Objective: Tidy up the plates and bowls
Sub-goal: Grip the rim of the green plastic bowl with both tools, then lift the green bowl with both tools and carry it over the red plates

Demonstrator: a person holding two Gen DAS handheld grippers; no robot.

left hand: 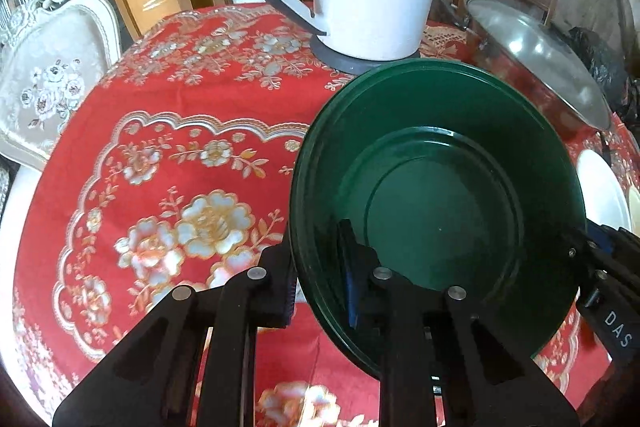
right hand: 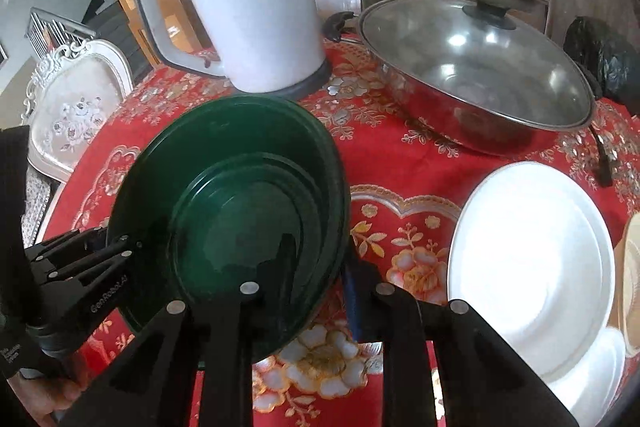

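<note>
- Now both grippers are on the green bowl (left hand: 436,187) at once, one at each side of its rim, and it sits tilted over the red flowered tablecloth (left hand: 160,147).
- The left gripper (left hand: 318,279) is clamped on the rim: one finger outside the wall, the other inside.
- The right gripper (right hand: 320,267) is pinched on the opposite edge the same way, one finger down in the bowl, one outside.
- Just behind the bowl stands the white kettle (right hand: 256,7) on its dark base.
- Off to the right, a steel pan (right hand: 476,83) under a glass lid.
- Near the right gripper lies a white plate (right hand: 528,267), apart from the bowl.
- A pale upholstered chair (left hand: 52,79) stands at the table's far left.
</note>
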